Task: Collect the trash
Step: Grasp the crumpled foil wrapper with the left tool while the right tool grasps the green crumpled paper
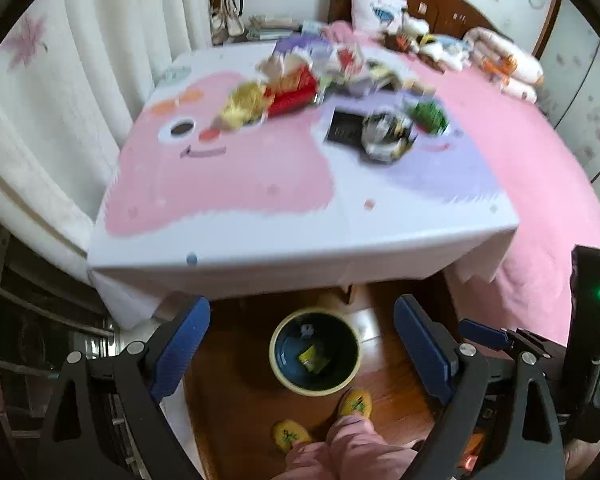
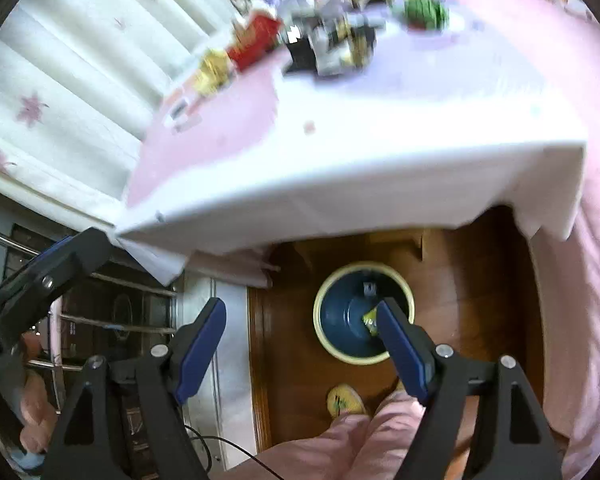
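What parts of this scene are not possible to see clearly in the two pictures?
- Trash pile on the table: motion blur in both views, items unreadable.
- Yellow wrapper in the bin: right view, partly hidden by a gripper finger.
- Small pale scrap in the bin: too small to identify.

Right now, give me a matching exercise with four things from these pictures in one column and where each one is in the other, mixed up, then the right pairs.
Things:
1. yellow wrapper
2. red packet
3. bin
4. yellow slippers

Places:
A. on the wooden floor, in front of the table
B. inside the bin, at the bottom
C. on the person's feet
D. on the tablecloth, among the pile of trash

Pairs: 1-B, 2-D, 3-A, 4-C
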Available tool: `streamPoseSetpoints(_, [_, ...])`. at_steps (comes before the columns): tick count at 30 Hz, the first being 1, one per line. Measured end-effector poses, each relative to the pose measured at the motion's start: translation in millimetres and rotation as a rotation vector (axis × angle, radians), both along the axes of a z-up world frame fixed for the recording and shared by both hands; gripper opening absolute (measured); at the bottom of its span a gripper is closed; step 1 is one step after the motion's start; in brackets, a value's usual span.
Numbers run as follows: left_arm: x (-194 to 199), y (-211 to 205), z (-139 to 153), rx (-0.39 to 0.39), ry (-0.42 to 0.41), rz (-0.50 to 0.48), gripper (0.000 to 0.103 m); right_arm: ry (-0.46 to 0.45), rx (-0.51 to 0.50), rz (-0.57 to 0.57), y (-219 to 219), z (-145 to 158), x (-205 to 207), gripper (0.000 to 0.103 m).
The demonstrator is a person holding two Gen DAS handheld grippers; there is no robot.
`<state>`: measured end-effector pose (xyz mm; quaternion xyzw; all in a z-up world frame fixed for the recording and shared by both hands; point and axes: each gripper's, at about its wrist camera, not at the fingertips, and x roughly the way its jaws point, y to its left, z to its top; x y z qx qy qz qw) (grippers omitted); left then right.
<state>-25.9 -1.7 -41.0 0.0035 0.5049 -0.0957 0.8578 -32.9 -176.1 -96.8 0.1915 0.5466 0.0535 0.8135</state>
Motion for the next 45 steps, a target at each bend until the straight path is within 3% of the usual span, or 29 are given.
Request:
streamPoseSetpoints(5, [7,-6,29,-0.046,-0.037,-0.011,0.092,-0.101,-0.069,-0.028,-10,44,-2,0.078])
streamPoseSetpoints(13, [31,-35,36,-0.086,-0.036,-0.035,0.092,-0.176,-0.131,-0.057,-47,81,21,0.078])
streamPoseSetpoints(21, [92,-70,22,-0.095,-0.017,0.050,0.092,-0.132,-0.160,0.000,-102,67,96,0.078])
streamPoseSetpoints(33, [218,-134,-52,-0.122,0.135,0.271,0.092,-0.093,-0.190,0.216,-181,33,231,0.075])
streamPoseSetpoints(39, [243,-146,-82,-0.108,0.178,0.345,0.092,-0.081,-0.232,0.269,-192,6,287,0.075])
streamPoseSetpoints(45, [253,-152,-97,-0.119,0.204,0.383,0.091,-0.044,-0.255,0.287,-196,-18,312,0.072])
